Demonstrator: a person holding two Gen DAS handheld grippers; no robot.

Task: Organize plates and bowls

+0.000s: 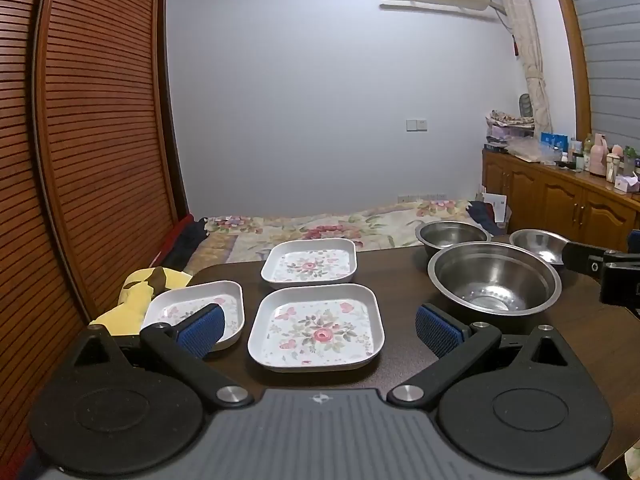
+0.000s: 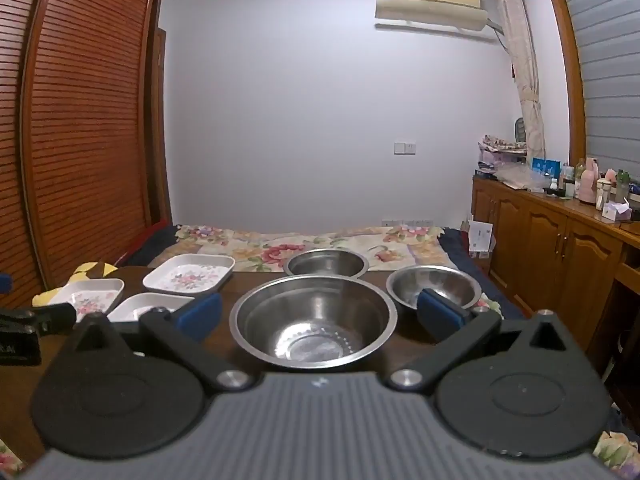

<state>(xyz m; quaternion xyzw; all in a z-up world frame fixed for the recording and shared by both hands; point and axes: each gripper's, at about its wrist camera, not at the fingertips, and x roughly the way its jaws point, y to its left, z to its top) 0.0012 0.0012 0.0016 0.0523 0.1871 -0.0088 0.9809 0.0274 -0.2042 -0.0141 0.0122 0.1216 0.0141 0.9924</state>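
1. Three floral square plates sit left of the large steel bowl [image 2: 314,320] on the dark tabletop [image 1: 400,276]: the nearest plate [image 1: 316,326], the far plate [image 1: 309,265] just behind it, and the left plate [image 1: 196,312] at the tabletop's left edge.
2. Two smaller steel bowls lie beyond the large one, apart from it: the back bowl [image 2: 326,263] at the far edge, the right bowl [image 2: 434,286] near the right edge.
3. Bare tabletop separates the plates from the large bowl.
4. Left hand-held gripper [image 1: 320,326] hovers with jaws wide apart, empty, framing the nearest plate.
5. Right hand-held gripper [image 2: 320,314] hovers likewise spread and empty, framing the large bowl.
6. A bed [image 2: 280,246] adjoins the far edge.
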